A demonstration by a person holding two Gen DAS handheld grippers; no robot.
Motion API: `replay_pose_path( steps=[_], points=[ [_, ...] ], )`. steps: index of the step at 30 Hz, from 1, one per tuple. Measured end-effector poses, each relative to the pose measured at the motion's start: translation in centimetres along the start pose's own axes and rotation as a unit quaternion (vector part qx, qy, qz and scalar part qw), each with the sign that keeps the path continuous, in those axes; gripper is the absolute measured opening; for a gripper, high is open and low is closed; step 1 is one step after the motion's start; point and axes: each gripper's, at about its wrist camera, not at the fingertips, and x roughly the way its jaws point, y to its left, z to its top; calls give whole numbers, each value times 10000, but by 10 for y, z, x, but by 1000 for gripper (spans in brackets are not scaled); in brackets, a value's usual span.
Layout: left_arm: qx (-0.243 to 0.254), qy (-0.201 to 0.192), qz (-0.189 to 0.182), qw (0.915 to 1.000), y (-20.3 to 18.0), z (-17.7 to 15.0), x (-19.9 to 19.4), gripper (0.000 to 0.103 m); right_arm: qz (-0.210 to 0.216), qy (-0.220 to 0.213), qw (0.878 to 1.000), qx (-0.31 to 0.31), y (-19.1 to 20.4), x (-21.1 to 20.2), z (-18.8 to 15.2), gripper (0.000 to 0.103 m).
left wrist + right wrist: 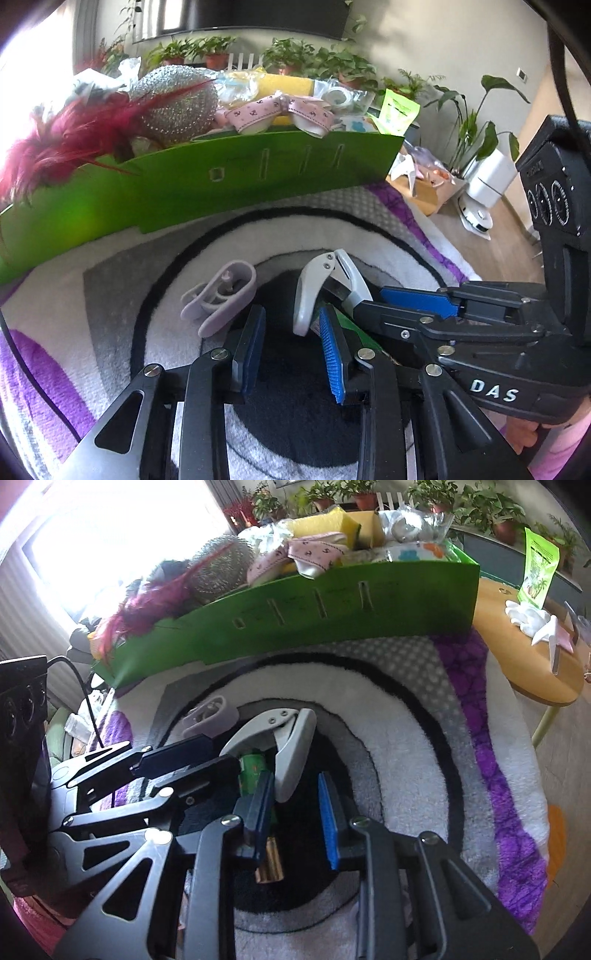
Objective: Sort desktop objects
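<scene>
The white two-handled tool [325,269] lies on the dark centre of the ringed rug [110,295], its hinge pointing to 12 o'clock and its handles splayed toward 6, partly over a green packet [253,768]. In the left wrist view, our left gripper [290,319] comes up from 6 o'clock with its jaws part-spread. The tool's left handle sits against the right pad, with bare dark rug showing between the handle and the other pad, so nothing is pinched there. Our right gripper [295,779] reaches in from 3 o'clock in that view. The tool's other handle runs in between its narrow jaws and touches one pad, but we cannot tell whether both pads press on it. A lilac clip [221,295] rests just beside the tool at its 9 o'clock, apart from both grippers. At 12 o'clock stands a green box [221,184] heaped with things: red feathers [66,147] at its 9 o'clock end, a metal scrubber [177,107], pink patterned ribbon [255,110] and a yellow sponge [284,83]. Beyond the box, at 2 o'clock in the right wrist view, is a round wooden table [517,627].
</scene>
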Motion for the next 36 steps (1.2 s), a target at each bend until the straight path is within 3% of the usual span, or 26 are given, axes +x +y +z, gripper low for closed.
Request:
replay_pose_path(
  steps=[4,6,23,29,36],
  points=[
    [99,9,22,9999,-6,7,4,31,-182,-42,9998,-43,0,3,6,12],
    [79,20,-3,10000,-7,12,7,31,-211,-70,9998,-21,-2,3,10,10],
    [444,20,68,9990,-23,19,17,30,192,38,9988,455,-26,4,18,12],
    [678,60,149,9976,-30,20,23,13,275,65,9981,541,-30,5,18,12],
    [530,44,153,9985,-26,22,22,10,290,36,9979,573,-26,10,21,12]
  ],
)
